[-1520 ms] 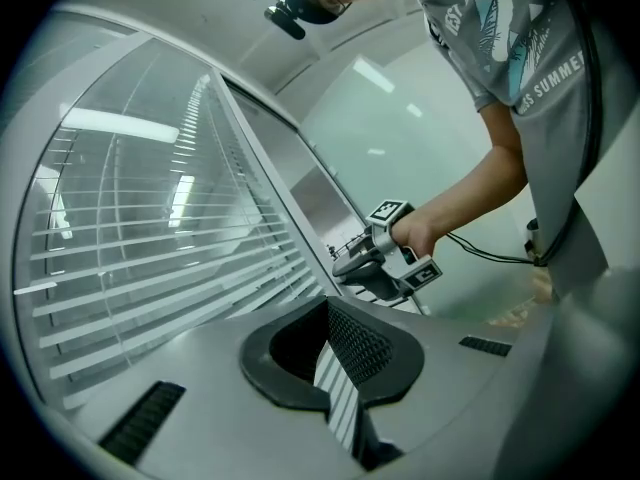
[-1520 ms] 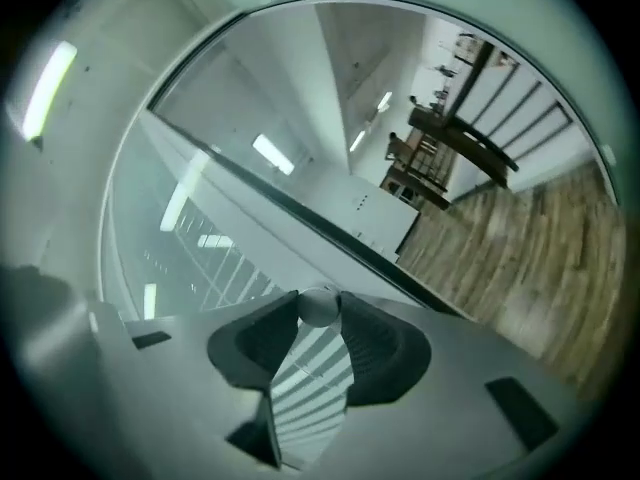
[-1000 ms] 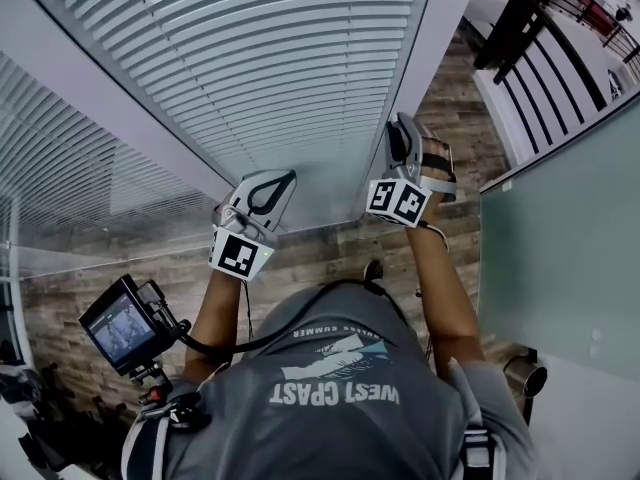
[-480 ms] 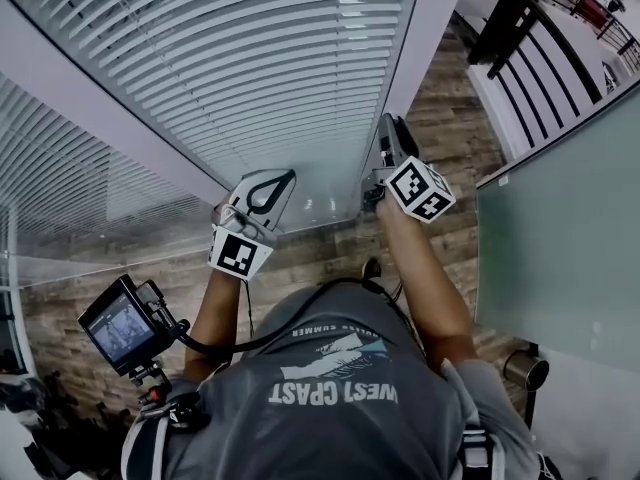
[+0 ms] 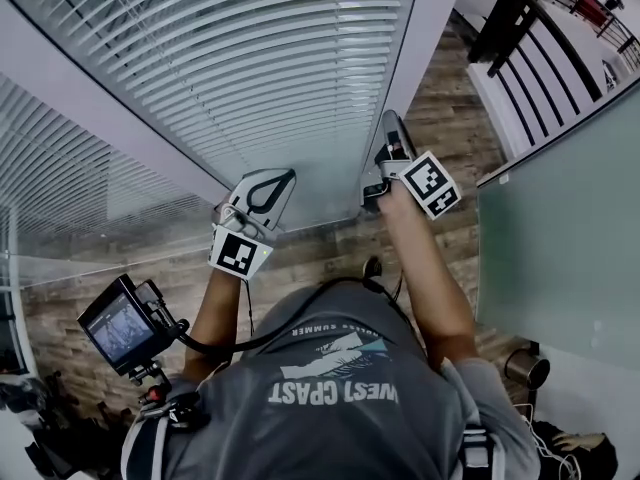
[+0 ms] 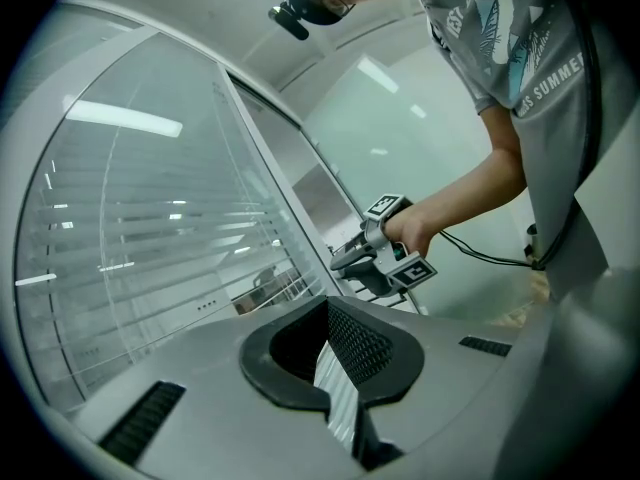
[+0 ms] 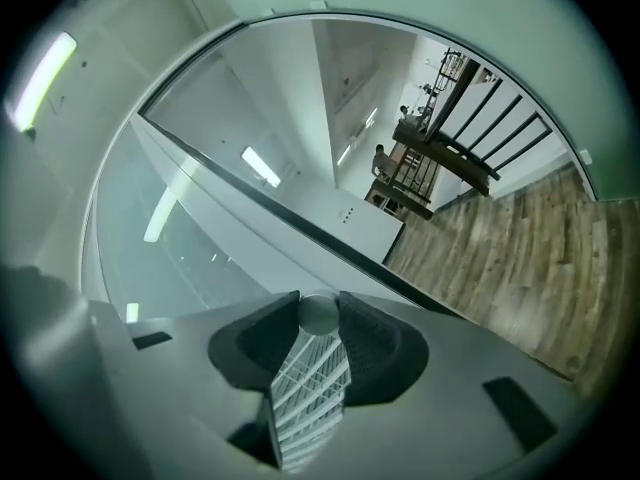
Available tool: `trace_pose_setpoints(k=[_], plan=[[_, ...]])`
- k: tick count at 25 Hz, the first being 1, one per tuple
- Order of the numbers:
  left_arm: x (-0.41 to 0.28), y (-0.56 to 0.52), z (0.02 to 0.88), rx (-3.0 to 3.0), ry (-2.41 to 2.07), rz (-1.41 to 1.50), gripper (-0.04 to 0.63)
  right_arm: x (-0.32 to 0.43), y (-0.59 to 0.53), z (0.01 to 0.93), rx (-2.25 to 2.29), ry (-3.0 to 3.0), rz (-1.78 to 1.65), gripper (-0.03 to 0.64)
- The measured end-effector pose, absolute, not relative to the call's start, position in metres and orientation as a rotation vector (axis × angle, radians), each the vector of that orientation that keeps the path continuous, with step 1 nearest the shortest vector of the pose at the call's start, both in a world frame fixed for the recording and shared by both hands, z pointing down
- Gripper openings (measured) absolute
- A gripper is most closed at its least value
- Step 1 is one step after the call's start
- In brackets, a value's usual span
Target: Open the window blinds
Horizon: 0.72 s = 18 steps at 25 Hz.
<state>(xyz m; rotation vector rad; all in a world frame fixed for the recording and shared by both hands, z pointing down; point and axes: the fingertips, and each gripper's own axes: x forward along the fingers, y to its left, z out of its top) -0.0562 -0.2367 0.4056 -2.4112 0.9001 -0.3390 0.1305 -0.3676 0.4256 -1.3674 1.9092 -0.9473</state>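
Left fingers: the left gripper (image 5: pixel 278 180) is clenched down to a thin slit with nothing caught in it, and the slats show through the gap.
Right fingers: the right gripper (image 5: pixel 391 128) is pinching a round grey knob (image 7: pixel 318 313) right at its tips, a dark pad on either side.
Blinds: the window blinds (image 5: pixel 250 58) hang straight ahead of both pairs of fingers, slats lying level and the bottom edge near the left tips.
Knob's link: what the knob hangs from can't be made out.
Frame post: a white frame post (image 5: pixel 425 38) stands just past the right fingers, at the blinds' right edge.
Floor: a wood-plank floor (image 5: pixel 455 108) lies below and beyond the right fingers.
Spacing: the grippers sit side by side and apart, the right one reaching further forward.
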Motion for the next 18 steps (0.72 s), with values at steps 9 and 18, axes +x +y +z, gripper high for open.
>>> trace_pose_setpoints(k=[9,18], plan=[[-0.069,-0.234,0.4,-2.388,0.944,-0.302,-0.002,0.127,-0.326,0.391,-1.686,2.383,-0.383,0.121],[-0.085,-0.245,0.393,-2.524,1.089,-0.162,-0.002,0.001,-0.259,0.318,-0.826,3.085,0.271,0.12]])
